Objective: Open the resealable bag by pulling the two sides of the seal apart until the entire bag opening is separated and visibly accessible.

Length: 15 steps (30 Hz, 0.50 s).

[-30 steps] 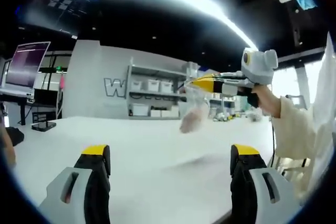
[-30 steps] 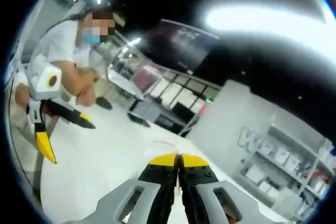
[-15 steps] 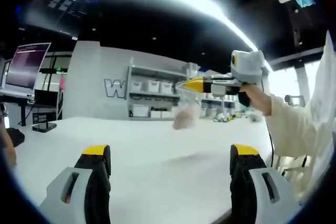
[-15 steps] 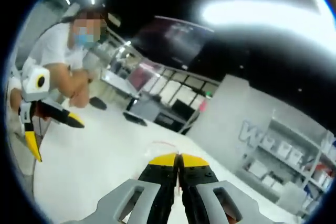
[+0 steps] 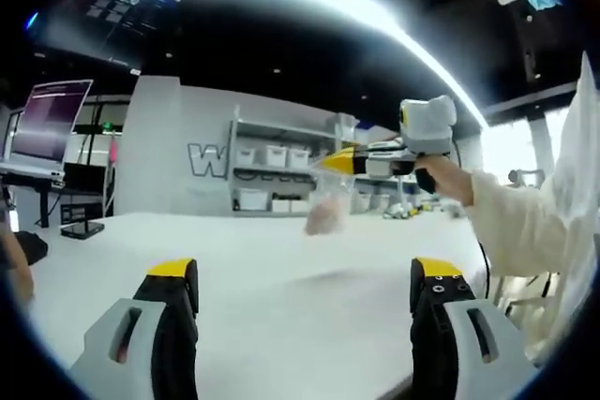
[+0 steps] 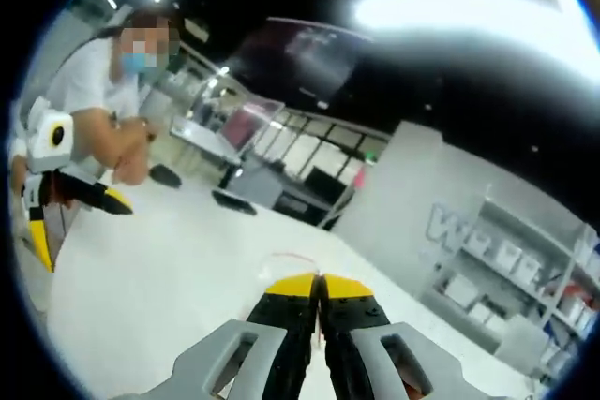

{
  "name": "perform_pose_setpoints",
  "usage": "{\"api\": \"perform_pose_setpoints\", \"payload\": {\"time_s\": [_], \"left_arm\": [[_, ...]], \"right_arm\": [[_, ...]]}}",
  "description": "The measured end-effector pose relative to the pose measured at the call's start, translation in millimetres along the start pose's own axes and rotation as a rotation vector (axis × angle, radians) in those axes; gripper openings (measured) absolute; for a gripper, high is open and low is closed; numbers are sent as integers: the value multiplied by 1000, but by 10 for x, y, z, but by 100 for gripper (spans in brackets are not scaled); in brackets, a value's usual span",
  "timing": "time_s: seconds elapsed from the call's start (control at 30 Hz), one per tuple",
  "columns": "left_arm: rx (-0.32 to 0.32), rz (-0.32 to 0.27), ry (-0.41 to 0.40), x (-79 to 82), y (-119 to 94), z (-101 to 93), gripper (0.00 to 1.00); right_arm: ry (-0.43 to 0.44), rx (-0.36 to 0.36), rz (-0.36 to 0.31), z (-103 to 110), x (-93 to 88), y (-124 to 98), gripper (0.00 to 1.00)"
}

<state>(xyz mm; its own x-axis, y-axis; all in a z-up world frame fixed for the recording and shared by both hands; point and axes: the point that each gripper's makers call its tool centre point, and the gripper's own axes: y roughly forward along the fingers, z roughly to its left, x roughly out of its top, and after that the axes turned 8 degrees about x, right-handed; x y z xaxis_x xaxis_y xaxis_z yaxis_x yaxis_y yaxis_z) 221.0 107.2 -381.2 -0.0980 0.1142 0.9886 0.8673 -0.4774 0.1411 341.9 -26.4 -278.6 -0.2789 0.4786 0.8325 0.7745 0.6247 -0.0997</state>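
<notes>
A clear resealable bag [image 5: 324, 209] with something pinkish inside hangs above the white table [image 5: 244, 259]. My right gripper [image 5: 330, 161] comes in from the right and is shut on the bag's top edge. In the right gripper view its yellow-tipped jaws [image 6: 319, 282] are pressed together, and a thin strip of the bag's seal [image 6: 292, 259] with a red line shows just past them. My left gripper [image 5: 305, 271] stands wide open low over the table, short of the bag, with nothing between its jaws. It also appears at the left as the open left gripper [image 6: 79, 226].
Grey shelves [image 5: 272, 175] with white bins line the far wall. A monitor [image 5: 49, 117] stands on a desk at the left. A person [image 6: 98, 91] sits at the table's edge, and a sleeved arm [image 5: 525, 231] reaches in from the right.
The right gripper has carried the hanging bag leftward across the left gripper view. In the right gripper view the left gripper has slid toward the left edge. Both keep their jaw states.
</notes>
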Motion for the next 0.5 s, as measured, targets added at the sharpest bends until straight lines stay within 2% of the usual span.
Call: {"api": "perform_pose_setpoints", "payload": {"time_s": [0.5], "left_arm": [[-2,11,8,-22,9,10,91]], "right_arm": [[34,-9,32,-168,-156,255,0]]}}
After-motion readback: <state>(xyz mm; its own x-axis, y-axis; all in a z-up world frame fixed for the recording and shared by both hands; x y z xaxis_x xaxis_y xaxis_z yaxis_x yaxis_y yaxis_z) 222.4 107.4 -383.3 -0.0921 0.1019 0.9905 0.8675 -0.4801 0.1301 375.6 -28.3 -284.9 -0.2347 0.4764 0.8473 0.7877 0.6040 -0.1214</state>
